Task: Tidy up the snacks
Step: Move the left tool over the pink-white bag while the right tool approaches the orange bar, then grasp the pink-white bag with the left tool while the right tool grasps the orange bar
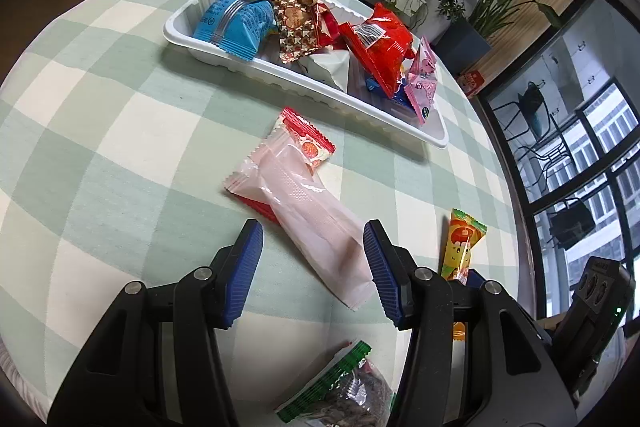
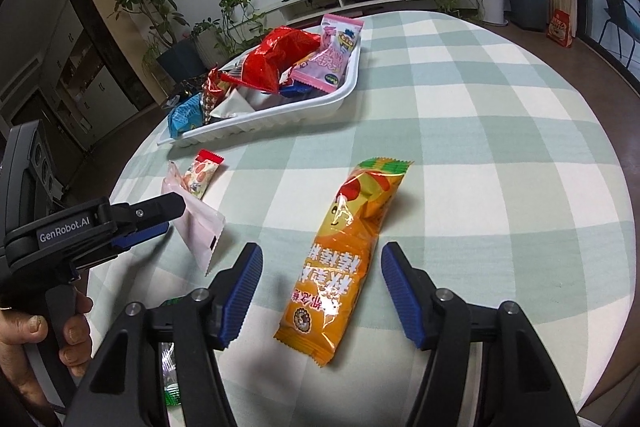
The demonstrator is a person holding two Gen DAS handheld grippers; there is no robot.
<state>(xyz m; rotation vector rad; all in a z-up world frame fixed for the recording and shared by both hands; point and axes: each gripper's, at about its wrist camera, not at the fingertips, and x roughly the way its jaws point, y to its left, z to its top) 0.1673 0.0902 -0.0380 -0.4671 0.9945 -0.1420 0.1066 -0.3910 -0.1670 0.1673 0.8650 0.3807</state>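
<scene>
A white tray holds several snack packs: blue, black, red, pink; it also shows in the right wrist view. My left gripper is open, its jaws on either side of the near end of a long pale pink pack. A small red-edged pack lies under the far end of the pink pack. My right gripper is open around the near part of an orange pack. The left gripper shows at the pink pack in the right wrist view.
A green-edged clear pack lies under my left gripper. The orange pack lies to the right of my left gripper. The round table has a green and white checked cloth. Potted plants and a window stand beyond the table's edge.
</scene>
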